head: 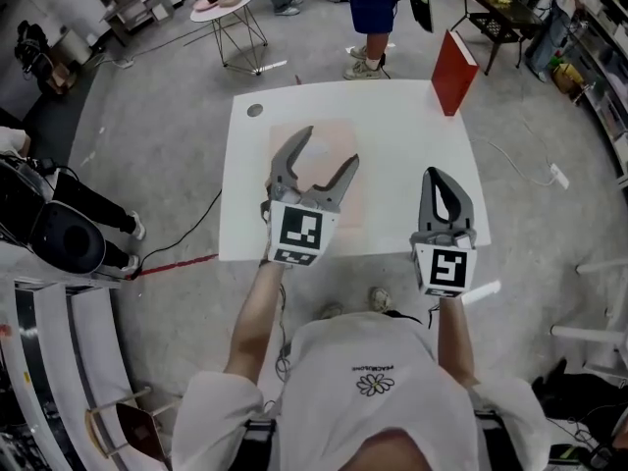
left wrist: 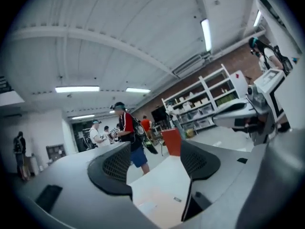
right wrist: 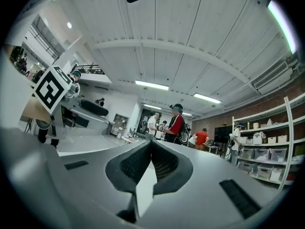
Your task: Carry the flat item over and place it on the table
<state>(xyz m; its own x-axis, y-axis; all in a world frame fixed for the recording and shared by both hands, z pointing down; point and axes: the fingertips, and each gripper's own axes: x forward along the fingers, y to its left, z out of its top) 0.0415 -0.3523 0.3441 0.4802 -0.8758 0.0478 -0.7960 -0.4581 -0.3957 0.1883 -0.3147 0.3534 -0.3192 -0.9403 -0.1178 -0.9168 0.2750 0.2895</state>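
The flat item (head: 334, 133), a pale pinkish sheet, lies on the white desk (head: 412, 135), left of centre. The left gripper (head: 327, 150) hovers over it, fingers released and spread, nothing between them. The right gripper (head: 438, 175) hangs by the desk's near right edge, fingers clenched together, empty. It looks like the sheet is down and the job is a clean getaway. Rise straight up, keep those open tips off the sheet so it doesn't drag or curl, and steer clear of the red box (head: 453, 72) standing at the far right corner.

Writing? Hardly any. There are black-and-white square markers on each gripper's cube (head: 299, 232). The small print over a flower logo (head: 375, 381) on the person's shirt is too small to read.
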